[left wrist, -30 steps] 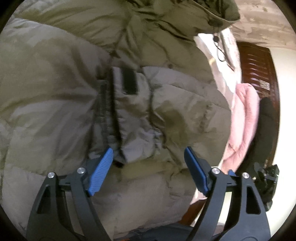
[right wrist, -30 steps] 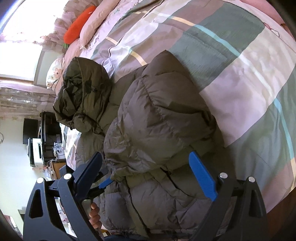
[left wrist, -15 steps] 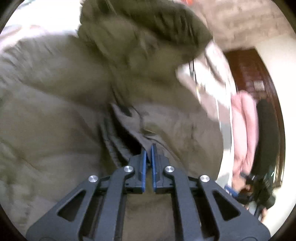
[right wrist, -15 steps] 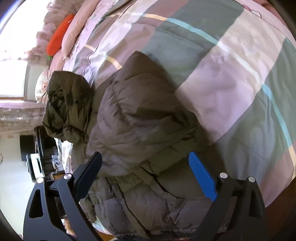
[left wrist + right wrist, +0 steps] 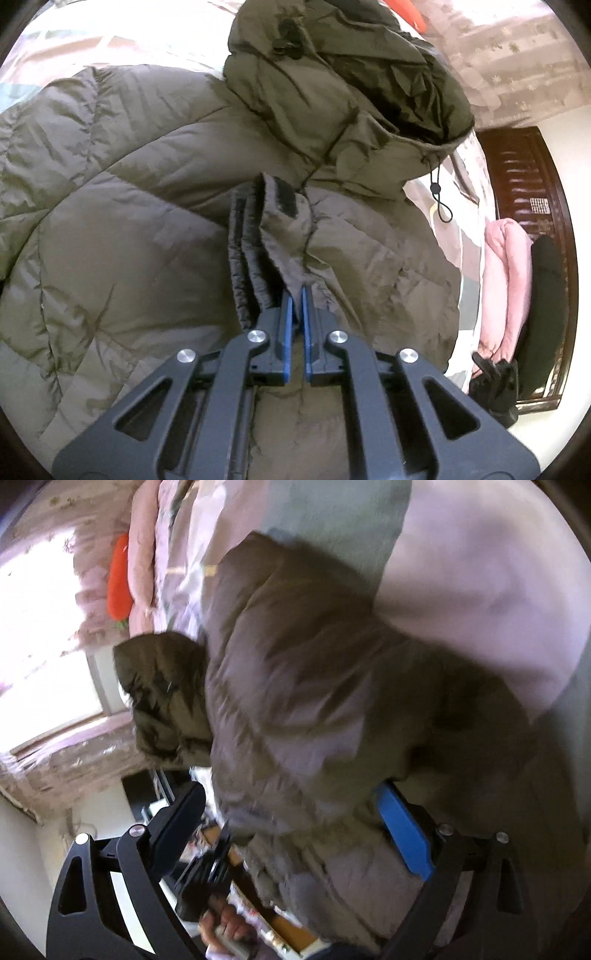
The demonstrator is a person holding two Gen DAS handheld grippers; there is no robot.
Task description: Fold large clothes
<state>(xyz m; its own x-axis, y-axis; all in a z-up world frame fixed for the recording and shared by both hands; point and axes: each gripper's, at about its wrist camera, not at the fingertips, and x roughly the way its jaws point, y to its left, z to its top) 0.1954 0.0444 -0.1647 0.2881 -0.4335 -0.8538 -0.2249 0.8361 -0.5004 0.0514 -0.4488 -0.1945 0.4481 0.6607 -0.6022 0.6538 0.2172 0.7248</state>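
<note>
bed (image 5: 480,590): carrying the whole garment on its striped cover.
down jacket (image 5: 129,221): lying across the bed, hood (image 5: 332,74) at the far end; likely bulky but light, soft, slippery shell, springing back when folded.
cuff (image 5: 273,236): firmer edge, judged the best hold.
left gripper (image 5: 295,295): pinching the cuff between closed fingers.
right gripper (image 5: 291,819): hovering with fingers spread around the jacket's bulk, holding nothing.

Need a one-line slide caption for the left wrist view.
Left gripper shut on the olive puffer jacket's cuff, hood beyond.
</note>
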